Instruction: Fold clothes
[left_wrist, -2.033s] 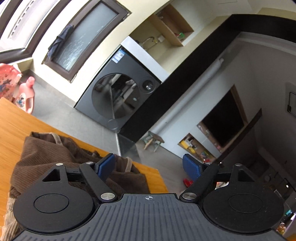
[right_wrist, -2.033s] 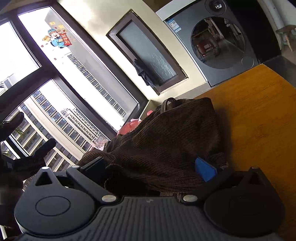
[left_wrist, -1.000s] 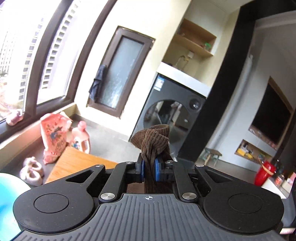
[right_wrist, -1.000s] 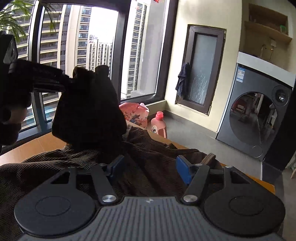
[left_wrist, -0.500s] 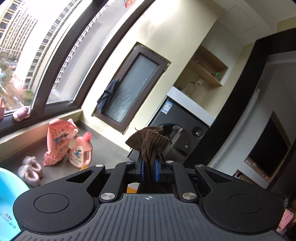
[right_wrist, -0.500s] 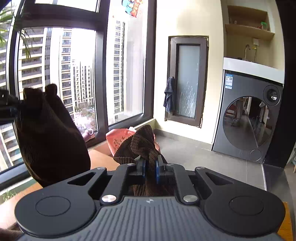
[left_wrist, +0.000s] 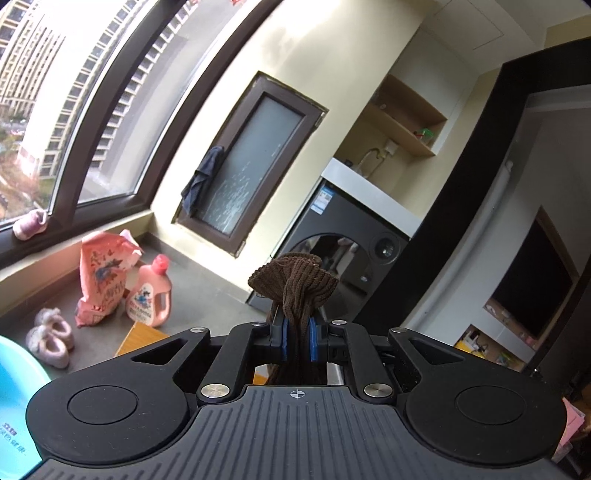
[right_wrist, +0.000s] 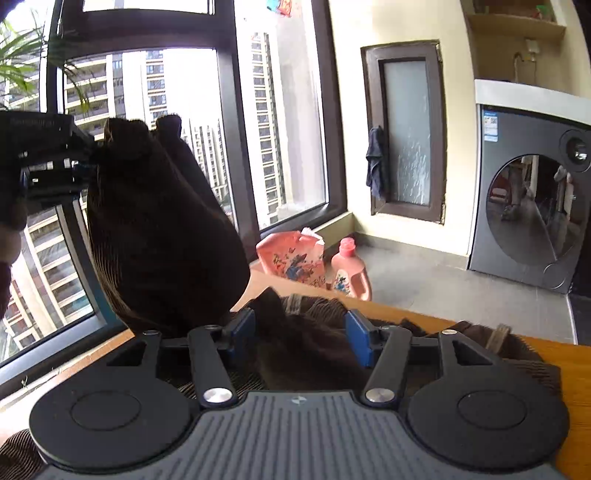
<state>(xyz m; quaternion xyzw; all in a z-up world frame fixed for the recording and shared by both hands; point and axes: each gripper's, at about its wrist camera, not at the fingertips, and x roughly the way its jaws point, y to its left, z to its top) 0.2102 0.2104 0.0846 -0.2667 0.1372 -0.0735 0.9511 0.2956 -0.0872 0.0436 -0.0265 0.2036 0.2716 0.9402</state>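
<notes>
The left gripper (left_wrist: 295, 339) is pinching a bunched end of the brown corduroy garment (right_wrist: 162, 236) tight between its blue pads (left_wrist: 283, 339), and it's holding that end high in the air, up against the bright window (right_wrist: 155, 92). From the right-hand view that lifted part is hanging down as a dark, rounded fold, while the rest of the garment is lying heaped on the wooden table (right_wrist: 569, 365). My guess is the lift is meant to let the cloth drop straight, so an edge or corner can be found.

The right gripper (right_wrist: 301, 341) is sitting low over the pile with its jaws wide apart and nothing between them; brown fabric is lying just under and ahead of its blue pads (right_wrist: 360, 341). It looks to be lining up for a second grab, so the piece can be stretched out between both tools. Folding proper isn't started yet, I'd say.

Beyond the table, a pink detergent bottle (right_wrist: 349, 269) and a pink refill pouch (right_wrist: 291, 262) are standing on the floor near the washing machine (right_wrist: 532, 199).
</notes>
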